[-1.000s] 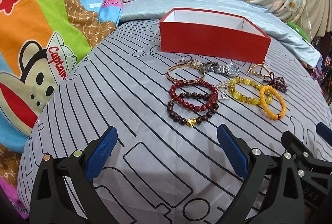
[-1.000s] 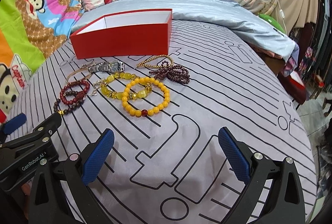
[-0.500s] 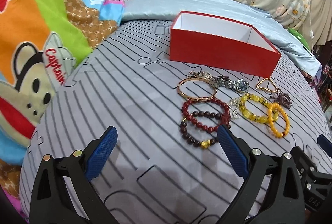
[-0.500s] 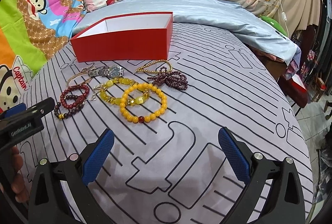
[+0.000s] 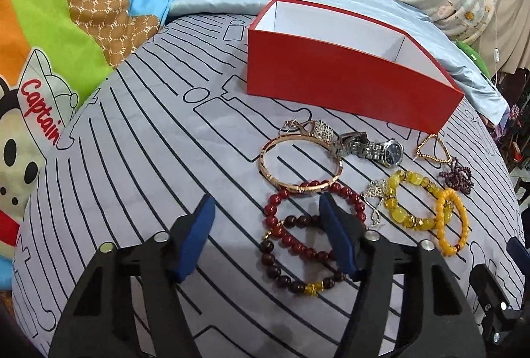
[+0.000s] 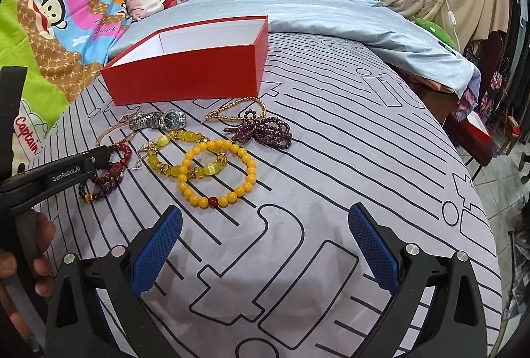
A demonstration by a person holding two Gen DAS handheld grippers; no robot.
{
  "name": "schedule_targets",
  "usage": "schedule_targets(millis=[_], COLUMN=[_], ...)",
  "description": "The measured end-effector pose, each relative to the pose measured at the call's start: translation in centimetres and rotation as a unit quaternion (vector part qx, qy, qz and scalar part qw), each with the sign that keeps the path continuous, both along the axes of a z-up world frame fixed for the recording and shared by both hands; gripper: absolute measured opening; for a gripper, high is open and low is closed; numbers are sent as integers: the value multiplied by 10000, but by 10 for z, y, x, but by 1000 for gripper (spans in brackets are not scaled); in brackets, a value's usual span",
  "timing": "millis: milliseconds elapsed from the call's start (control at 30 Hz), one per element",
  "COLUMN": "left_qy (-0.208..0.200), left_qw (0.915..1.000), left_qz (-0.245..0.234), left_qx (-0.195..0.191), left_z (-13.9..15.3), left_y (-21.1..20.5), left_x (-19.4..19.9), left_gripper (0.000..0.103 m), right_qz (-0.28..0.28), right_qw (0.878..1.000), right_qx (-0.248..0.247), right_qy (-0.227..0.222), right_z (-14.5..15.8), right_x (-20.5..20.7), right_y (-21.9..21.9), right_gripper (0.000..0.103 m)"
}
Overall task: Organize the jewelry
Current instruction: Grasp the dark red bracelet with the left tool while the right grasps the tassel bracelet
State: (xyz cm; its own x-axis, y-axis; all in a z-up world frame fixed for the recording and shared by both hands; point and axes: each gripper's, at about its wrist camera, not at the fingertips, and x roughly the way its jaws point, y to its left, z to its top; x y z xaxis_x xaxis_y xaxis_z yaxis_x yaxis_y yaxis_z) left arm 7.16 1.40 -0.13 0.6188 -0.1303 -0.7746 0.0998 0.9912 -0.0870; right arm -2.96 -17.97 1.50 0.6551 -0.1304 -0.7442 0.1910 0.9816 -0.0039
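Left wrist view: the left gripper (image 5: 265, 235) is seen low over a grey bedsheet (image 5: 149, 159) printed with black lines. Its jaws have just been closing and now stand partly apart; nothing is pressed between the blue pads. The right-hand pad lies over the inside of the red bead bracelet (image 5: 281, 202), whose left side and that of the dark bead bracelet (image 5: 281, 275) below it sit between the pads. A rose-gold bangle (image 5: 299, 162) overlaps the top of the red beads. Beyond it lie a silver watch (image 5: 371, 149), a gold bead chain (image 5: 430, 149), a purple bead strand (image 5: 457, 176), a yellow crystal bracelet (image 5: 407, 202) and an orange bead bracelet (image 5: 452, 225). An open red box (image 5: 331, 83), white inside, stands just behind the jewelry.

Right wrist view: the right gripper (image 6: 265, 245) is held with its jaws wide apart over bare sheet, gripping nothing. The orange bead bracelet (image 6: 217, 172) lies just ahead of it, overlapping the yellow crystal bracelet (image 6: 172, 152). The left gripper (image 6: 96, 159) is seen from the side at the left edge, its tip over the red and dark bracelets, a hand (image 6: 29, 252) on its handle. The red box (image 6: 198, 73) stands behind the watch (image 6: 159, 121).
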Motion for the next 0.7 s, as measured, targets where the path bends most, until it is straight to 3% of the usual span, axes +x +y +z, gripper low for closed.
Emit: schedule_targets(millis=[267, 700], left_qy=[-44, -289], left_qw=[9998, 9978], left_qz=[-209, -311], left_qx=[15, -508], left_z=[0, 15], left_y=[-7, 8], left_x=[-1, -32], left_gripper=[9, 8], right_qz=[10, 7], right_qw=[10000, 10000], right_qx=[29, -6], right_qy=[24, -23], right_z=[0, 9], right_x=[1, 10], right_y=[-1, -7], right_gripper=[96, 96])
